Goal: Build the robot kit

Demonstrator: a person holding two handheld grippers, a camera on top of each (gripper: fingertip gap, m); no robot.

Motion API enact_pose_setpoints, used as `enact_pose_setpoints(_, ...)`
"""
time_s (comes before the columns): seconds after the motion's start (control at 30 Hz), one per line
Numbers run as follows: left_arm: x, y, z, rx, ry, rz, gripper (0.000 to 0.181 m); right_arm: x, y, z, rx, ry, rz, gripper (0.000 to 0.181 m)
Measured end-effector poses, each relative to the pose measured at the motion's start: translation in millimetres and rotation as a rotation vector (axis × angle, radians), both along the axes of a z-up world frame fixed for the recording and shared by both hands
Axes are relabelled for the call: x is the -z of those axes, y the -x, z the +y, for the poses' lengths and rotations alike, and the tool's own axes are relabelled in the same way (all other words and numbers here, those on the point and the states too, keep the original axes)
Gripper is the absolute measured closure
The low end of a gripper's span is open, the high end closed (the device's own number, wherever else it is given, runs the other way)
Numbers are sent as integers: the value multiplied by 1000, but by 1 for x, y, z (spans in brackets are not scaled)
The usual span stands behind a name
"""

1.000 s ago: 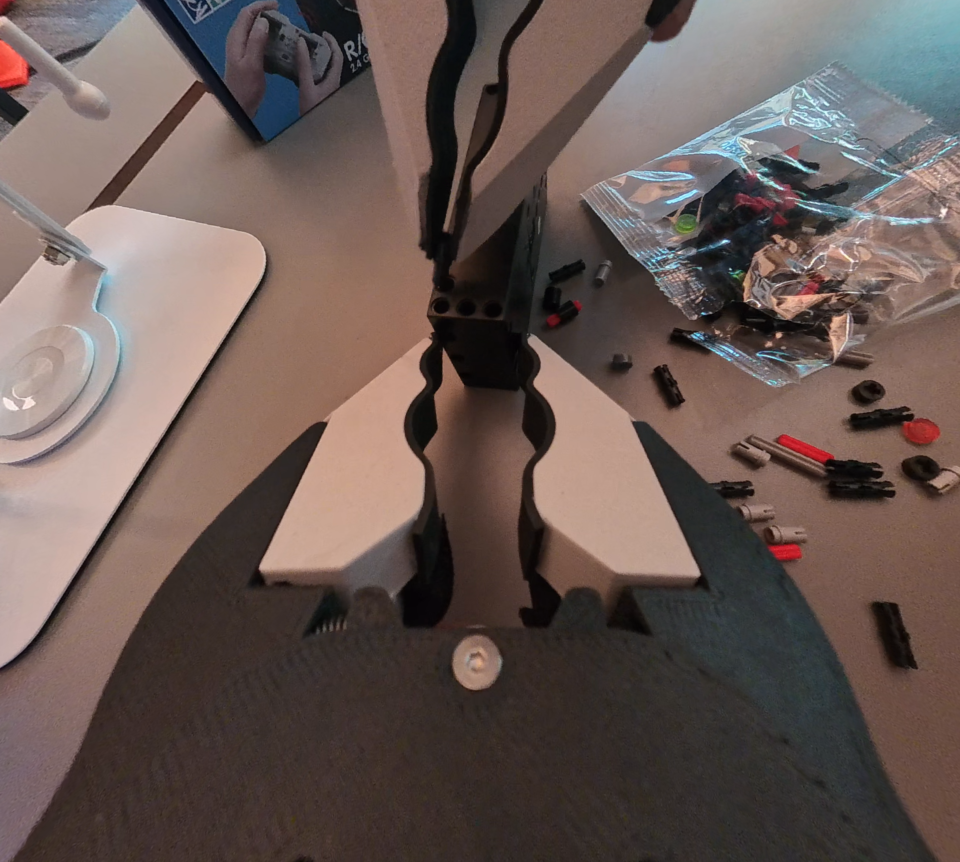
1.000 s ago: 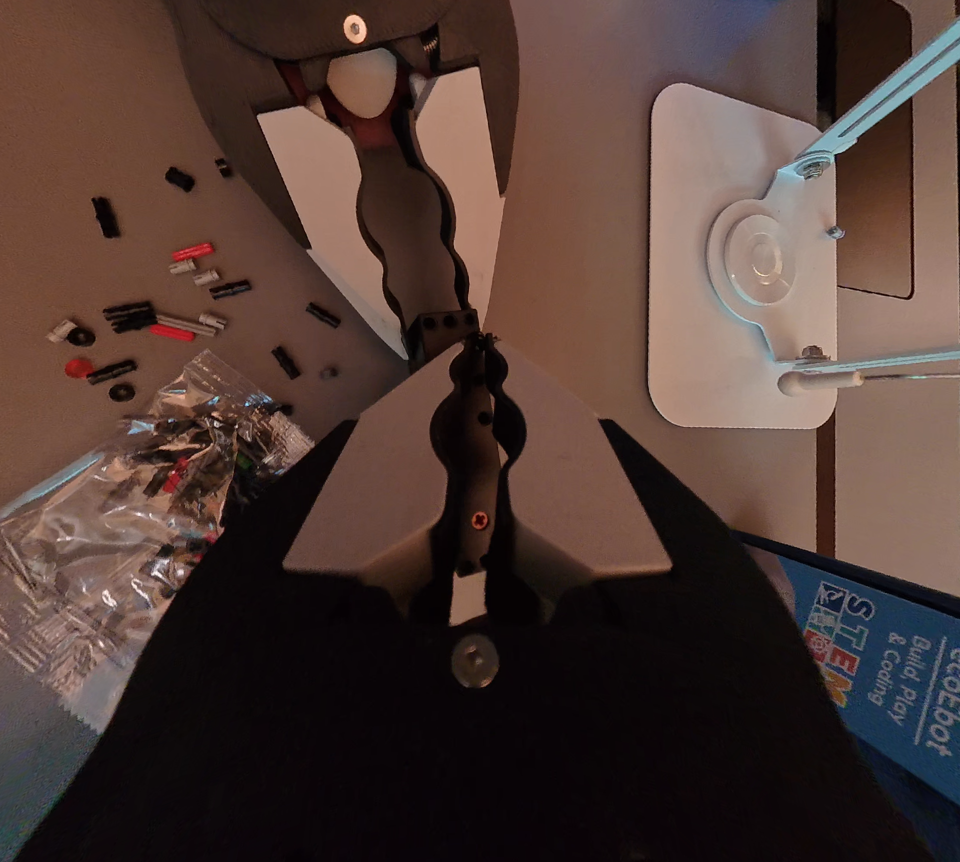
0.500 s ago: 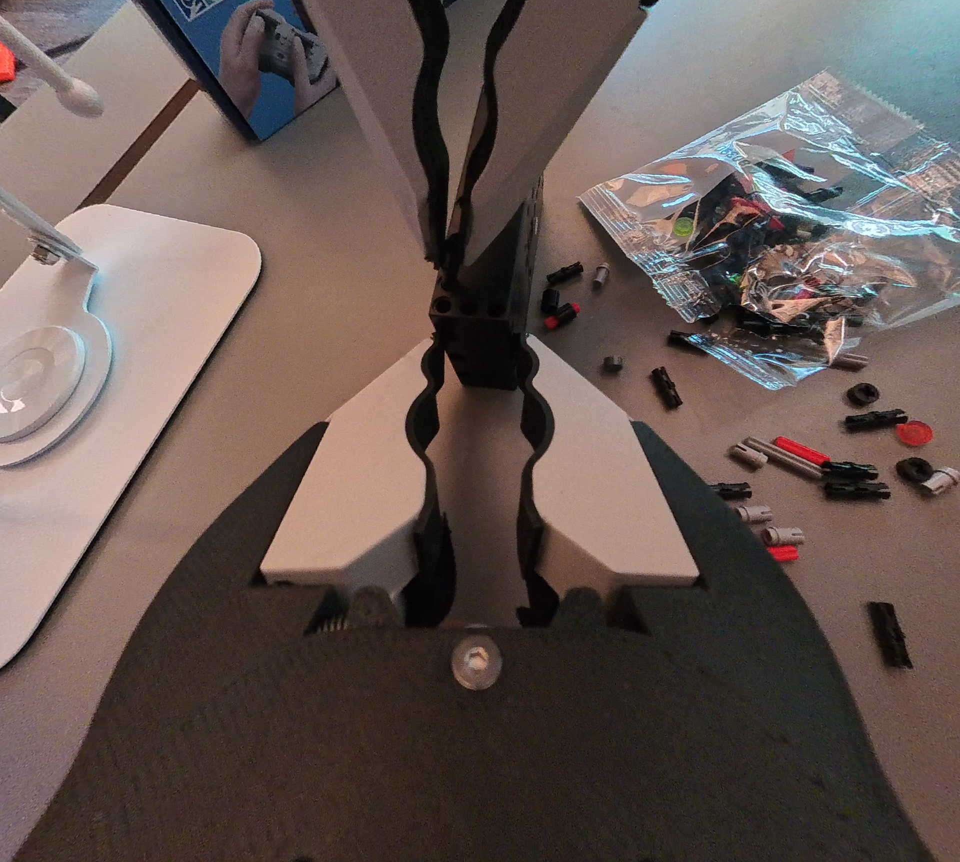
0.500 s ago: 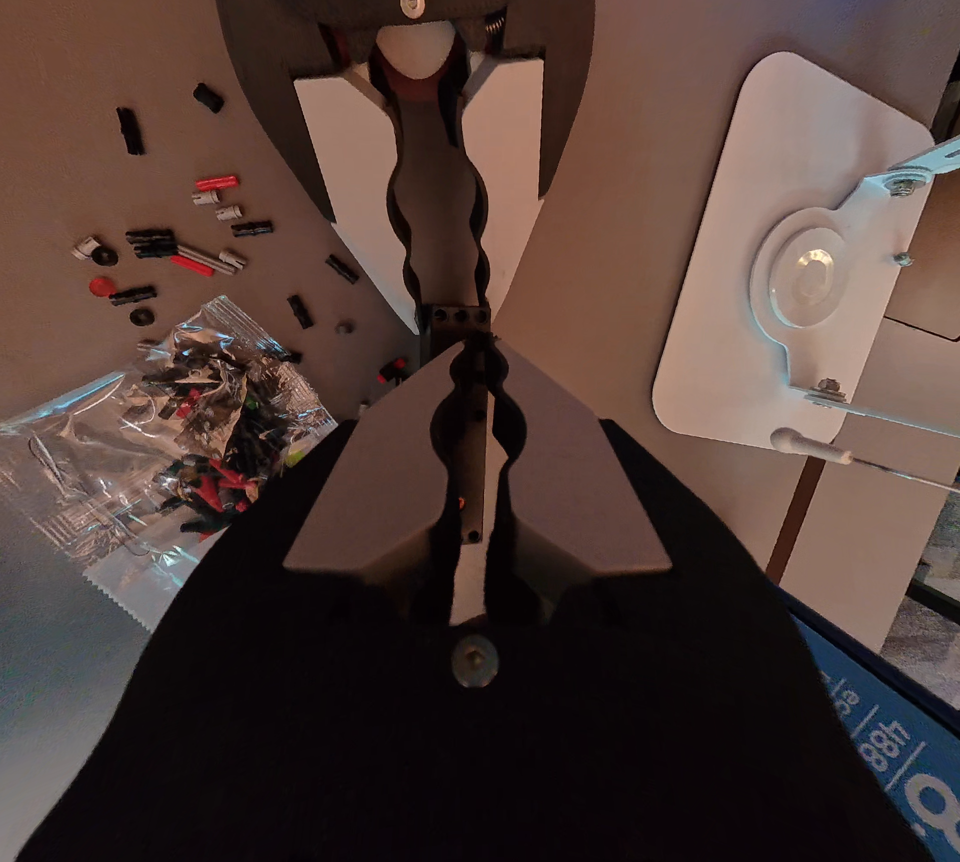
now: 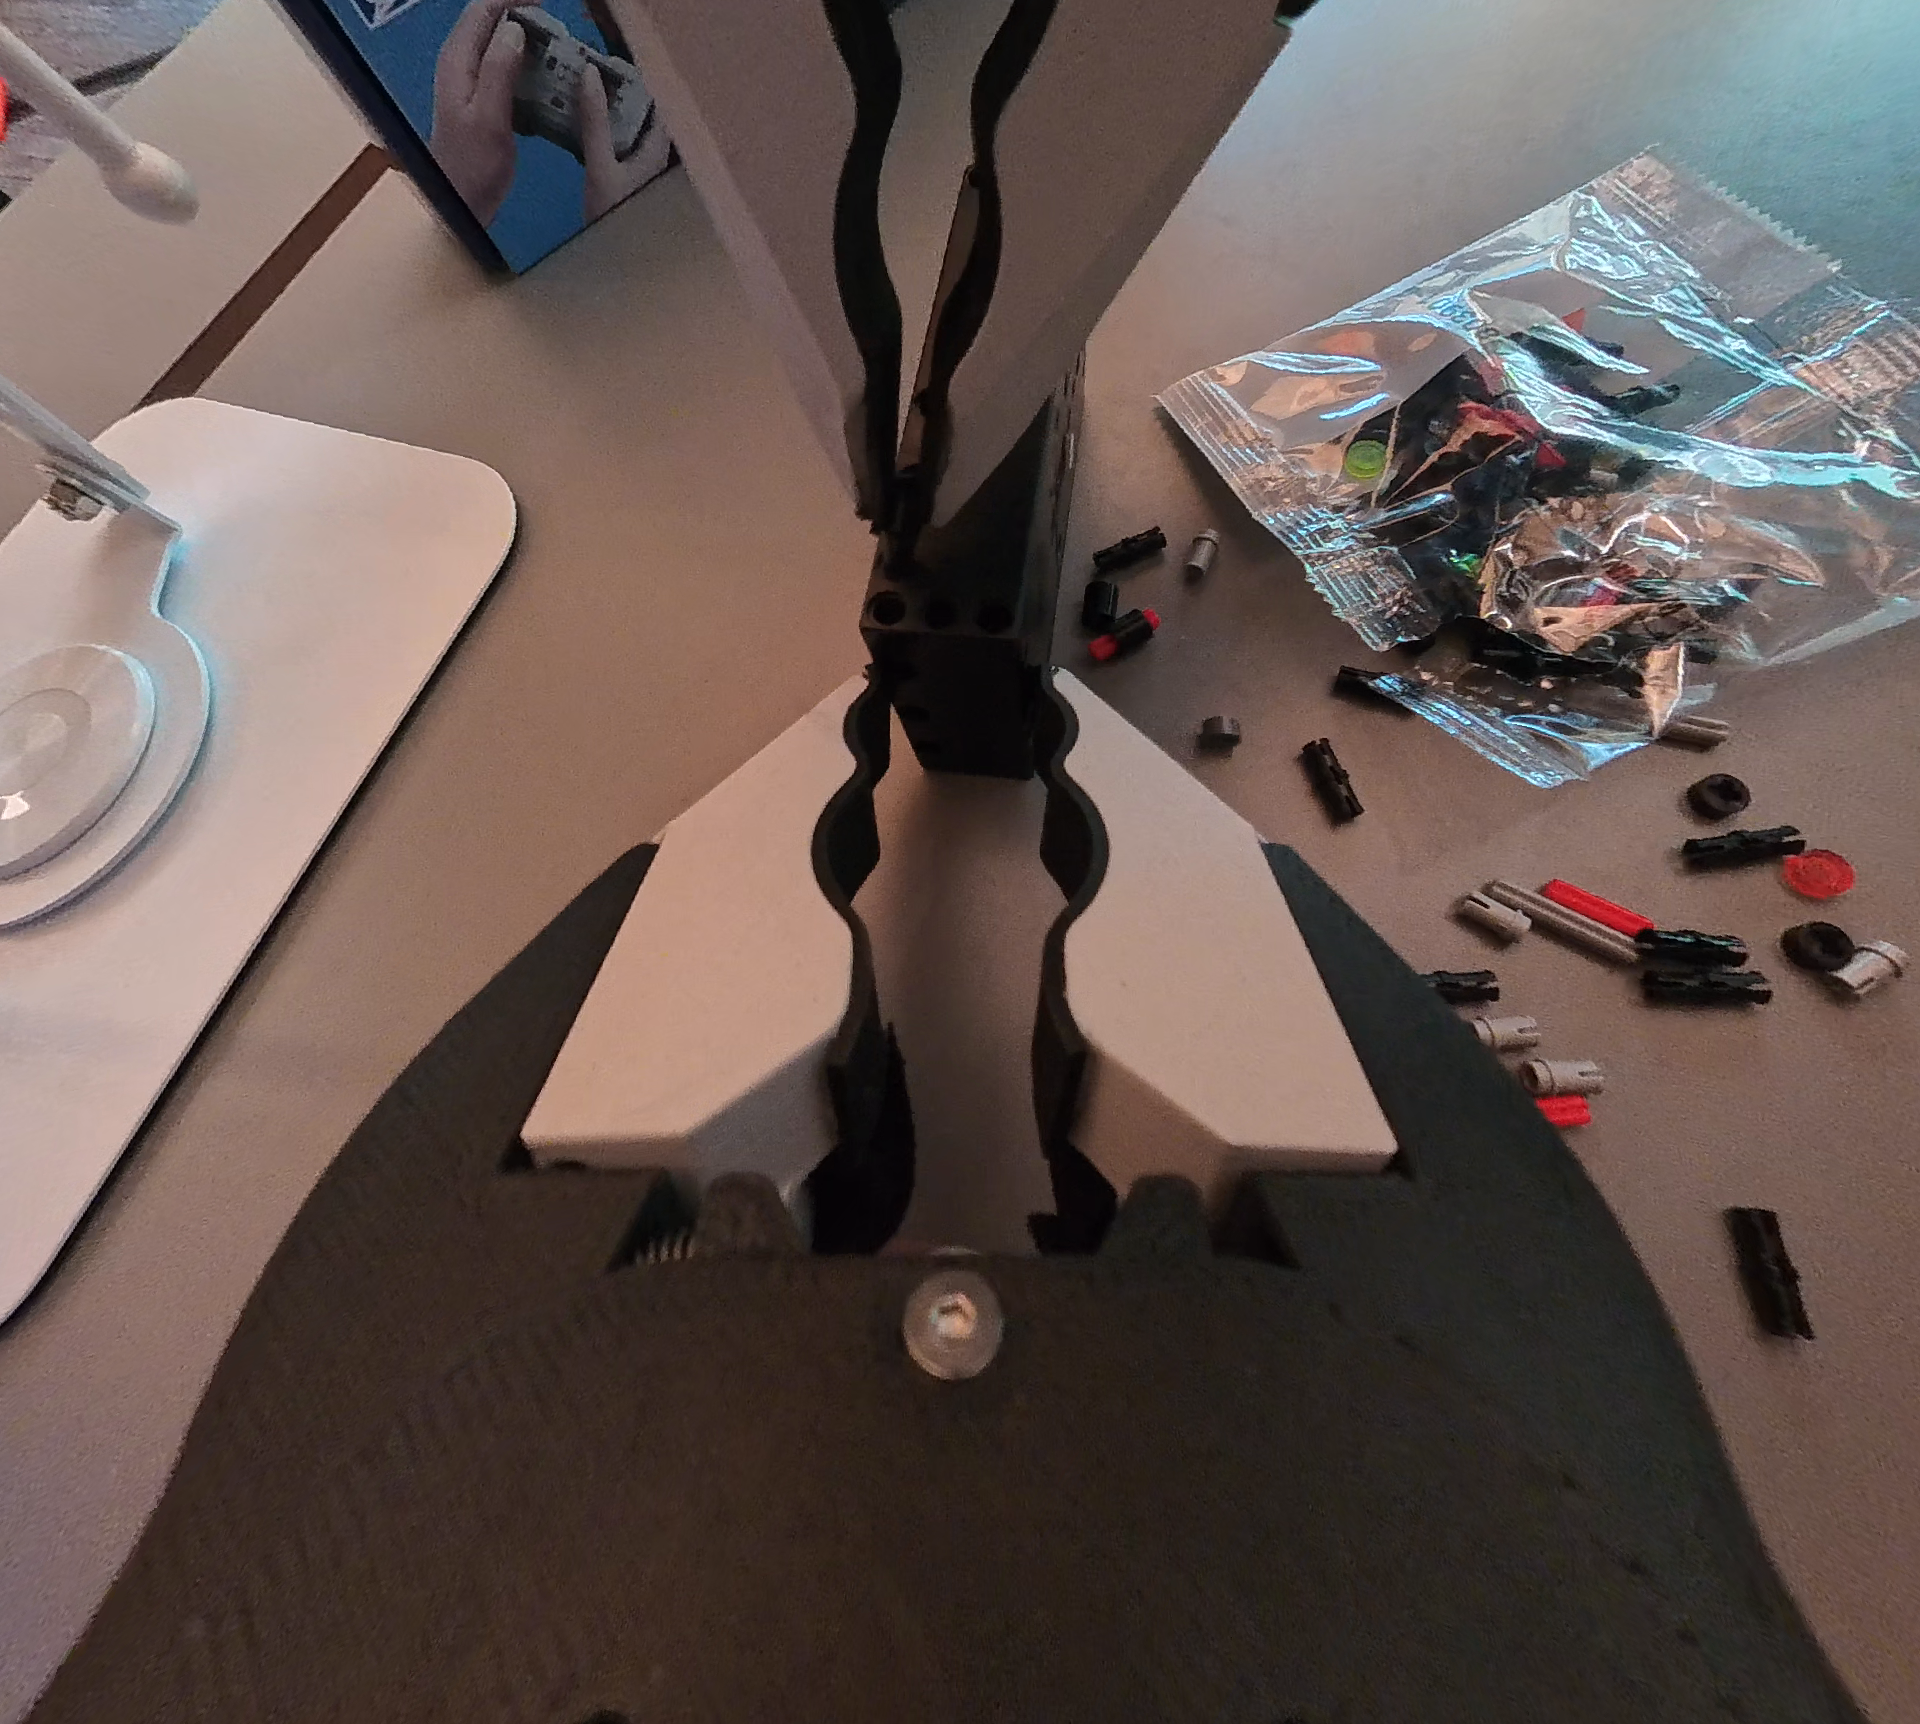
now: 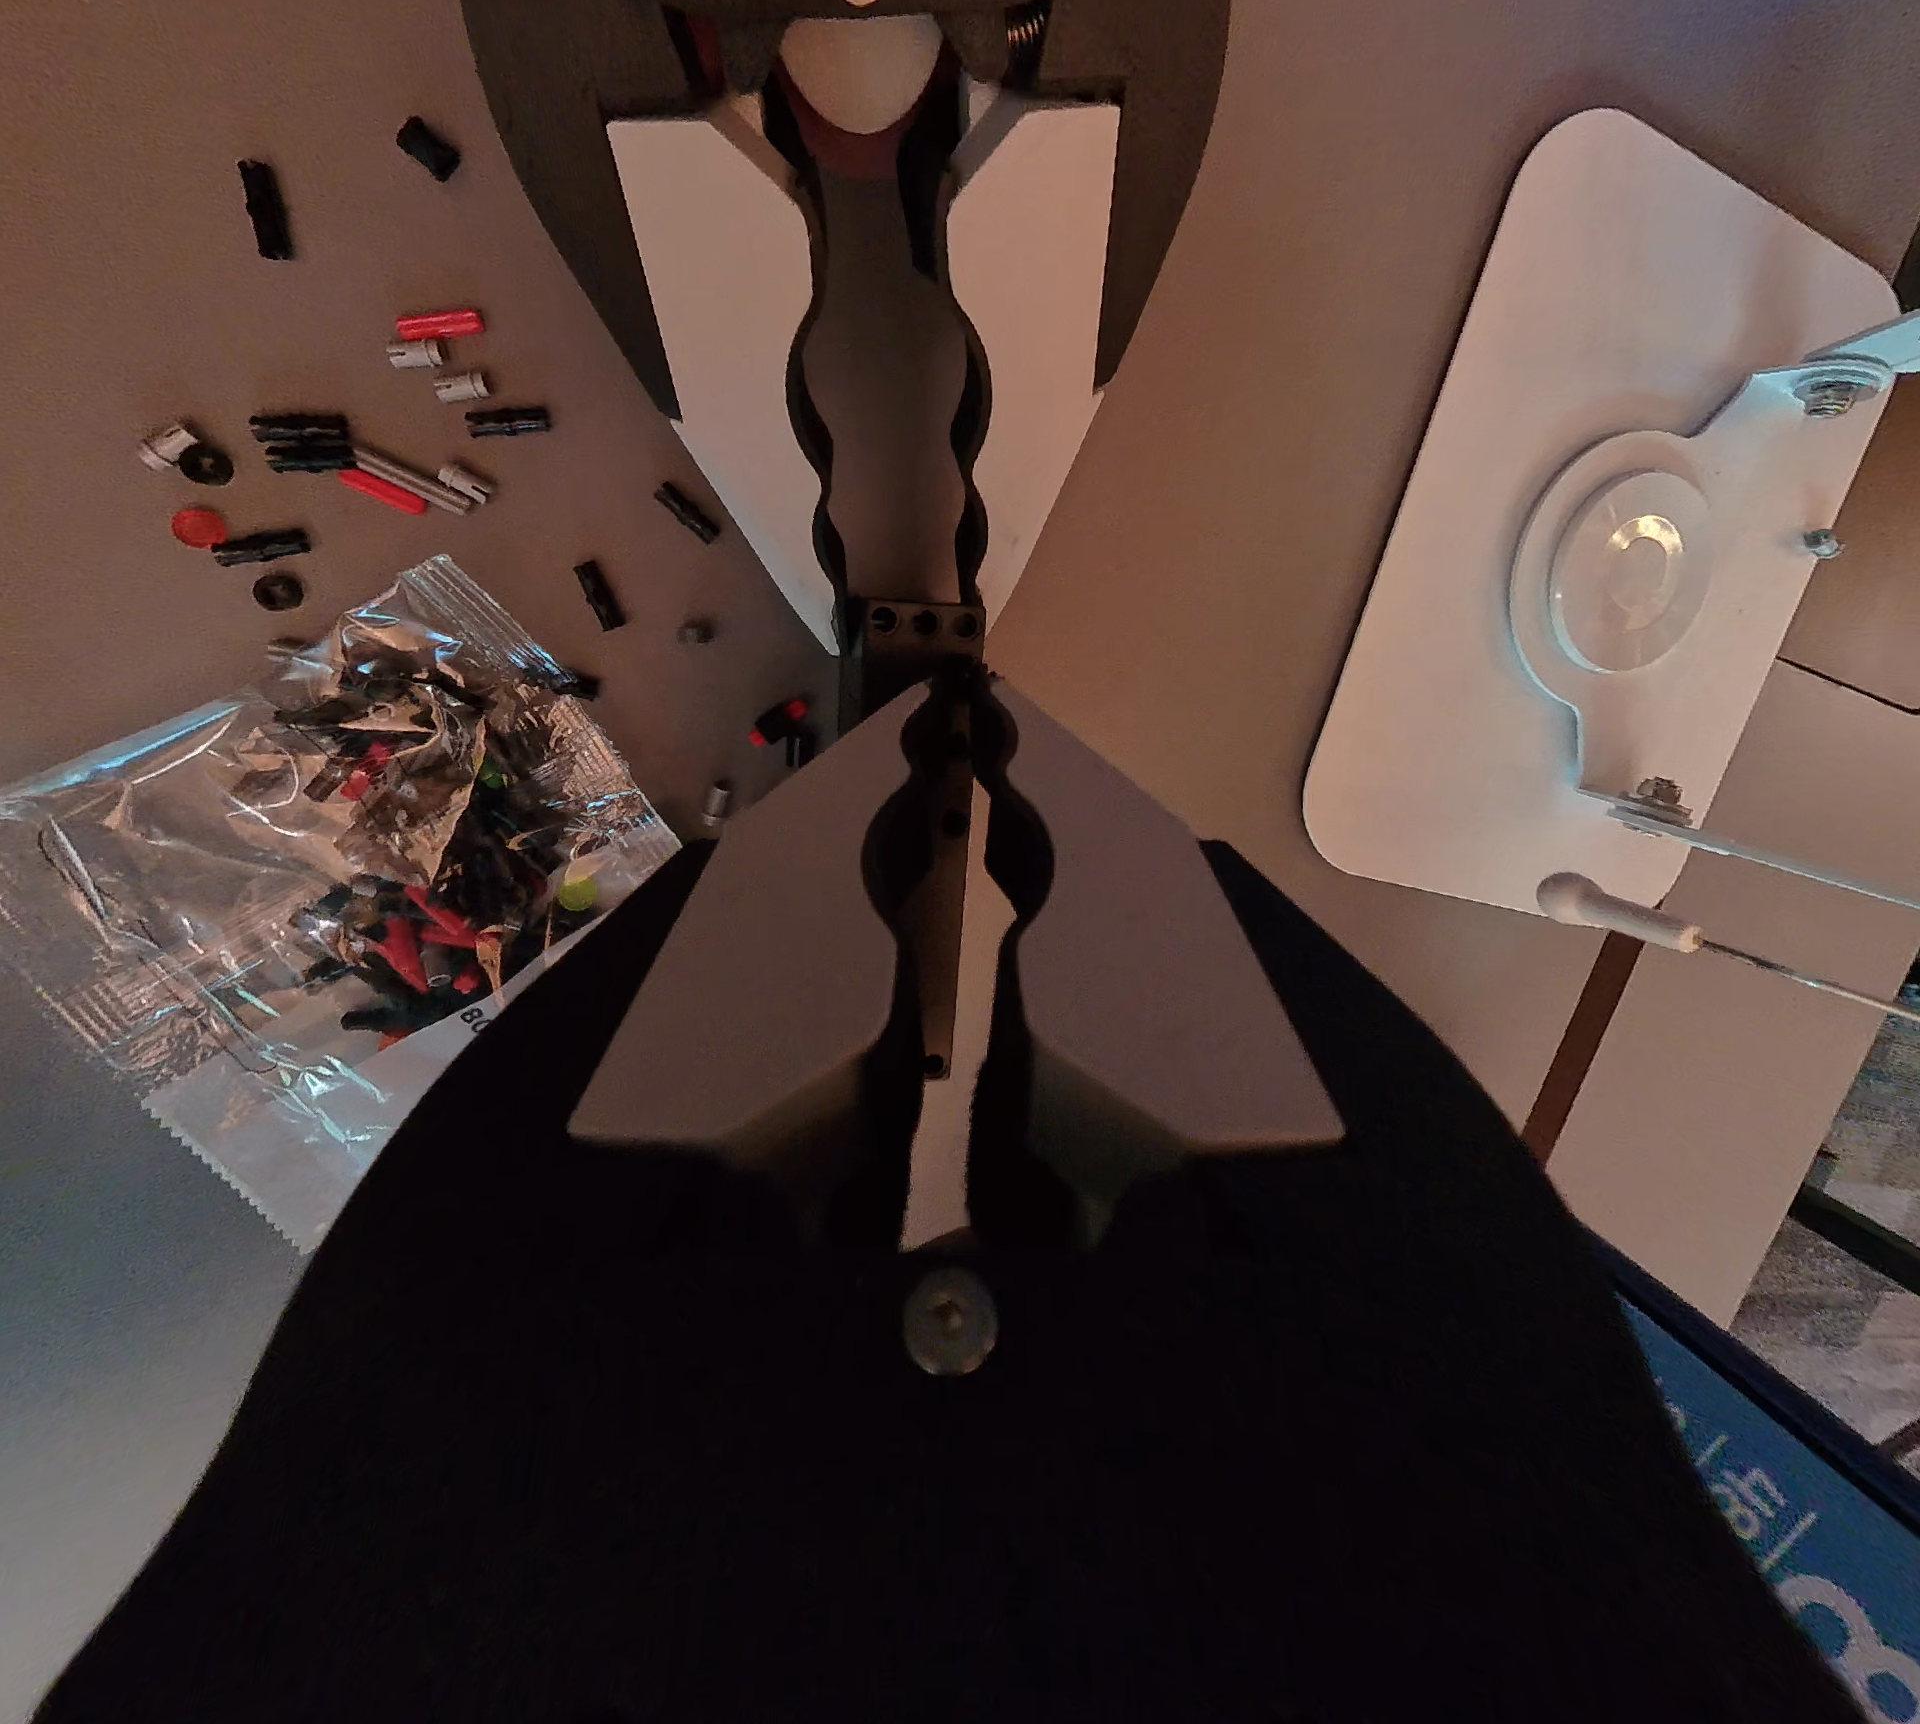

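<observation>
My left gripper [image 5: 956, 700] is shut on a black block with a row of holes [image 5: 966, 635] and holds it upright just above the table. My right gripper [image 5: 899, 511] comes down from above, its tips at the block's top left corner. It is shut on a thin dark beam with holes [image 6: 943, 853] that runs back between its fingers. In the right wrist view my right gripper [image 6: 966, 682] meets the block [image 6: 925, 627], which the left gripper [image 6: 914, 606] holds from the far side. The spot where beam and block meet is hidden by the fingertips.
A clear plastic bag of small parts [image 5: 1558, 531] lies to the right, and it also shows in the right wrist view [image 6: 312, 843]. Loose black, grey and red pins [image 5: 1662, 936] are scattered beside it. A white stand base [image 5: 260, 635] lies left. A blue box [image 5: 447, 12] stands behind. There is about 4 cm between the tips of the two grippers.
The right gripper has swung round over the block and now stands more upright and centred above it, still shut on the beam. The left gripper and block have hardly moved.
</observation>
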State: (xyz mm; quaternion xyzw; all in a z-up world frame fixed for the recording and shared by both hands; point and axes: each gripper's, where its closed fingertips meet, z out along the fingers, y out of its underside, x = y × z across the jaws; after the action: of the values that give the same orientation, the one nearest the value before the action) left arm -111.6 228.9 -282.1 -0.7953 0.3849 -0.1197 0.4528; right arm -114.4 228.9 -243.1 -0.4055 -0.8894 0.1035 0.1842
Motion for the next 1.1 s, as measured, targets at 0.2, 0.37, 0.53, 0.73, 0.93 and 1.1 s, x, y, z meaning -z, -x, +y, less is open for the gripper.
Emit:
enact_pose_setpoints(0.2,0,0,0,1,3,-3,157,1,0,1,-27,1,-50,181)
enact_pose_setpoints(0.37,0,0,0,5,3,-2,157,1,-1,1,-54,33,-114,181)
enact_pose_setpoints(0.53,0,-1,0,8,5,-4,157,1,-2,1,-90,42,-181,181)
enact_pose_setpoints(0.73,1,-3,-2,22,12,-3,157,6,-2,-2,-107,78,-249,181)
enact_pose_setpoints(0.93,1,-3,-2,20,23,-18,157,8,-1,0,-85,115,-305,181)
enact_pose_setpoints(1.1,0,-3,-1,22,-1,0,156,2,0,-1,-58,128,-219,173)
